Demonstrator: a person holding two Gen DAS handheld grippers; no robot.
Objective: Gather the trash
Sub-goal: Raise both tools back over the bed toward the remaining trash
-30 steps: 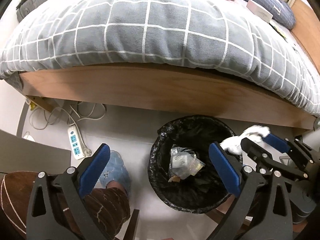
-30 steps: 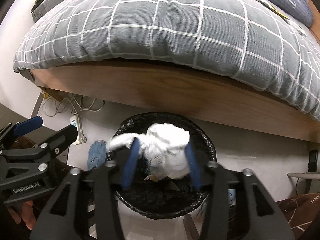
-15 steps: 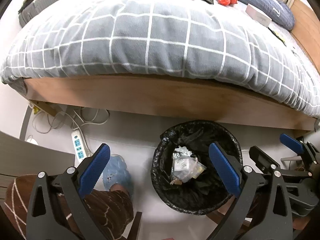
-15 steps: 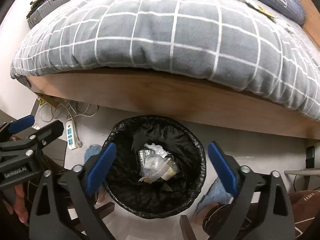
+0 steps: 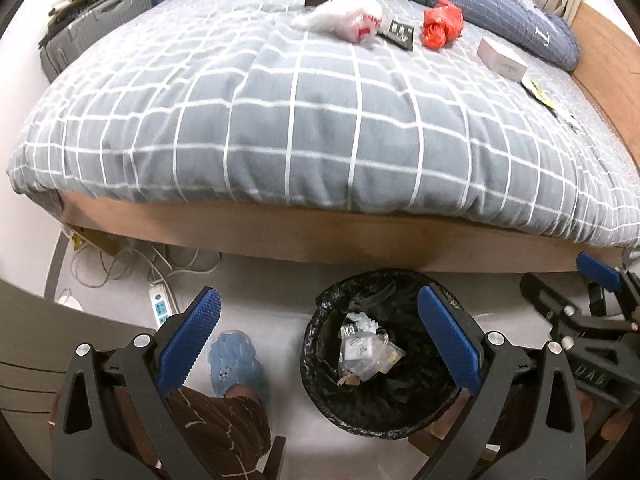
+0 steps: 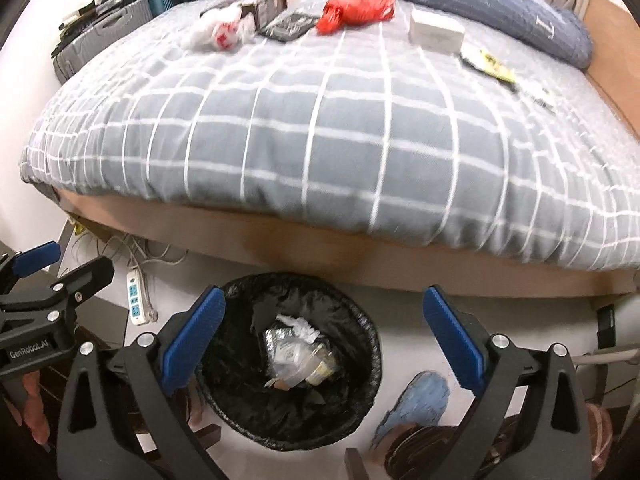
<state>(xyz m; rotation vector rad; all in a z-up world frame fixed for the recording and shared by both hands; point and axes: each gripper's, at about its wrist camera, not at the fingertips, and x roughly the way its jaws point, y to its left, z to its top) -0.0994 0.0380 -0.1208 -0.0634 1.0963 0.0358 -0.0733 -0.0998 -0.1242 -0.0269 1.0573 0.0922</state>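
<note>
A: We read the right gripper (image 6: 322, 332) with its blue-padded jaws spread to full width and nothing between them; the left gripper (image 5: 318, 332) stands equally wide and empty. Both point down over the floor beside the bed.

B: Confirmed. Where do we locate the trash?

A: The round bin lined with a black plastic bag (image 6: 360, 408) stands on the pale grey floor (image 5: 272, 292), just in front of the brown wooden bed frame (image 5: 360, 240). Inside it we see crumpled white tissue (image 6: 300, 326) on top of clear plastic wrappers (image 6: 296, 360).

B: And the bed surface?

A: A grey quilt with a white grid pattern (image 5: 320, 120) covers it. Well apart from the bin, on the quilt, lie a crumpled red plastic bag (image 5: 442, 26), a white-and-red crumpled wrapper (image 5: 344, 20), a flat black packet (image 5: 398, 34) between them, and a small white box (image 5: 502, 58). A dark blue pillow (image 5: 500, 4) lies behind them.

B: Obstructions?

A: A white power strip (image 5: 160, 304) with tangled cables lies on the floor to the left of the bin. The person's blue slipper (image 5: 236, 360) rests just beside the bin. A grey suitcase (image 5: 96, 28) stands at the far left of the bed.
</note>
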